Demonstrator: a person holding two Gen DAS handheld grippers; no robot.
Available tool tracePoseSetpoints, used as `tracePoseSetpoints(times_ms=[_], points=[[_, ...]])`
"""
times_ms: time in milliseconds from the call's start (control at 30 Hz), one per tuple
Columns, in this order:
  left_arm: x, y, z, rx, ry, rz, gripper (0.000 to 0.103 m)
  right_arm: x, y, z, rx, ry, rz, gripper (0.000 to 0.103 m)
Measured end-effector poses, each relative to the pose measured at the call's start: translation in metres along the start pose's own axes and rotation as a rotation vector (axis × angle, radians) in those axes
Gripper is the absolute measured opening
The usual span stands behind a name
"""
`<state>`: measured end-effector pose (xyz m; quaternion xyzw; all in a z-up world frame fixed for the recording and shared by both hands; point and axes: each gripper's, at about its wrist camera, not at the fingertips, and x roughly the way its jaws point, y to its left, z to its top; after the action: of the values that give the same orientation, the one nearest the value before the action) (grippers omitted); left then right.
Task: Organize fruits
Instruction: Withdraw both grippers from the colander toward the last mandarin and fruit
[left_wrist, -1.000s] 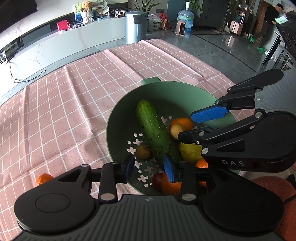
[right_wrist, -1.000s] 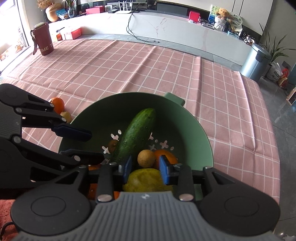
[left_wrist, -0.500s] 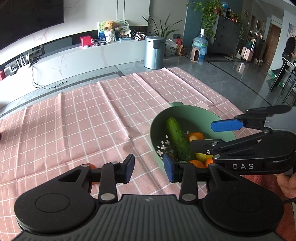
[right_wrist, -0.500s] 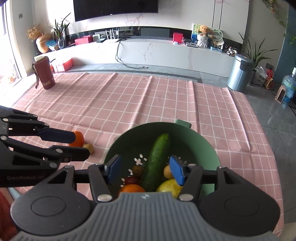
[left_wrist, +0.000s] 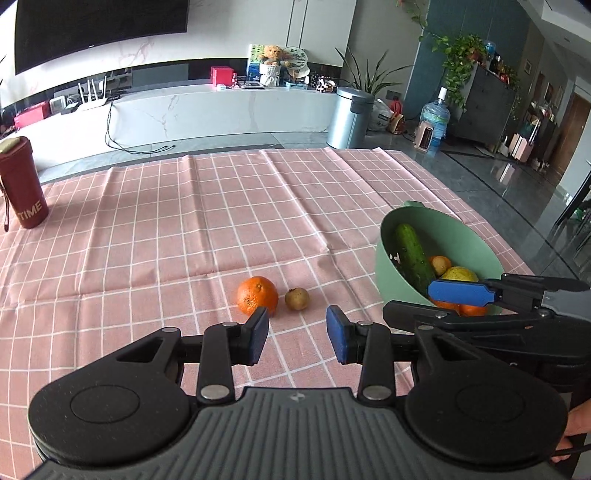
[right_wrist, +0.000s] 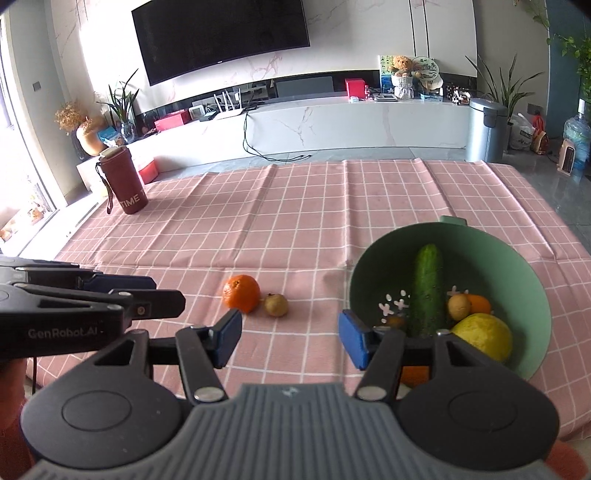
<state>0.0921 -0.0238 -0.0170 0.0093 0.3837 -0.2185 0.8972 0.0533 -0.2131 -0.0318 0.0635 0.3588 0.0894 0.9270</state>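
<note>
Outside the green bowl (right_wrist: 535, 273): an orange (left_wrist: 257, 295) and a small brown fruit (left_wrist: 296, 298), touching on the pink checked surface (left_wrist: 184, 236).
Both the left gripper (left_wrist: 297, 335) and right gripper (right_wrist: 290, 338) are spread, empty; only the right view shows the bowl's white perforations beside the cucumber (right_wrist: 428, 291).

Both grippers were held side by side, level and pointing forward. The left gripper (left_wrist: 297, 336) stood open, empty. The right gripper (right_wrist: 290, 338) gaped wider, apparently also empty.
</note>
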Motion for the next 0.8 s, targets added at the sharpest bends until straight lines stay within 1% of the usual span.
tracePoseSetpoints(times_ms=[100,167,267,367,567,600,700,800], points=[[0.001,0.011,-0.006,-0.031,-0.022,0.003,0.044,0.009,0.014,-0.008,-0.012,-0.006,-0.003,0.054],[0.003,0.019,-0.008,-0.049,-0.034,0.003,0.044,0.016,0.020,-0.011,-0.022,0.001,-0.005,0.048],[0.010,0.028,-0.011,-0.067,-0.044,-0.007,0.044,0.025,0.031,-0.014,-0.072,0.009,-0.024,0.042],[0.020,0.036,-0.012,-0.084,-0.041,-0.016,0.044,0.033,0.037,-0.015,-0.109,0.016,-0.024,0.037],[0.037,0.049,-0.016,-0.106,-0.007,0.002,0.044,0.054,0.040,-0.010,-0.122,0.038,-0.021,0.036],[0.039,0.049,-0.016,-0.105,-0.003,0.003,0.044,0.057,0.039,-0.009,-0.121,0.042,-0.021,0.036],[0.046,0.052,-0.016,-0.108,0.005,-0.013,0.044,0.071,0.036,-0.005,-0.108,0.067,-0.016,0.029],[0.057,0.055,-0.017,-0.115,0.023,-0.026,0.044,0.084,0.030,-0.001,-0.070,0.097,-0.006,0.027]])
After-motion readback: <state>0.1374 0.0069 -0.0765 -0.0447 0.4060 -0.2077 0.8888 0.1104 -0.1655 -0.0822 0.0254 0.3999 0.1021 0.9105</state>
